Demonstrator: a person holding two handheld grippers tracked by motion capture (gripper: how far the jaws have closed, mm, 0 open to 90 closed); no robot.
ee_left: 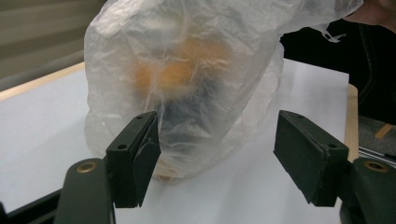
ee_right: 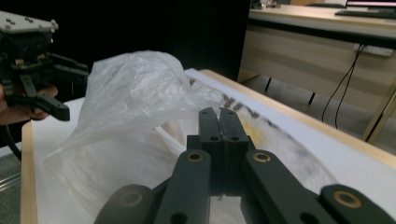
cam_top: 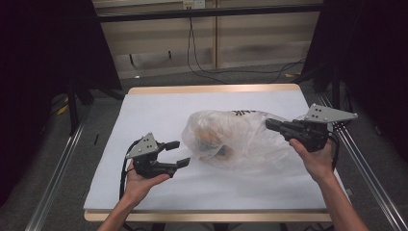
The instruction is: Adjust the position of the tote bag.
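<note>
High view looks down from above the table (cam_top: 144,192); both gripper views sit close, facing the plastic bag (cam_top: 231,137) from opposite sides.

Bag (cam_top: 235,137): translucent plastic, orange contents, mid-table (cam_top: 159,108).
Left gripper (cam_top: 177,153): jaws apart, just beside the bag's left edge.
Right gripper (cam_top: 270,124): jaws together on the bag's right end.

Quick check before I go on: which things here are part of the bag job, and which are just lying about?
In the job:
- plastic bag, orange and dark contents blurred
- right gripper, shut on the bag's edge
- left gripper, open, facing the bag

Lying about:
- cables on the floor behind the table
- white table cover
</note>
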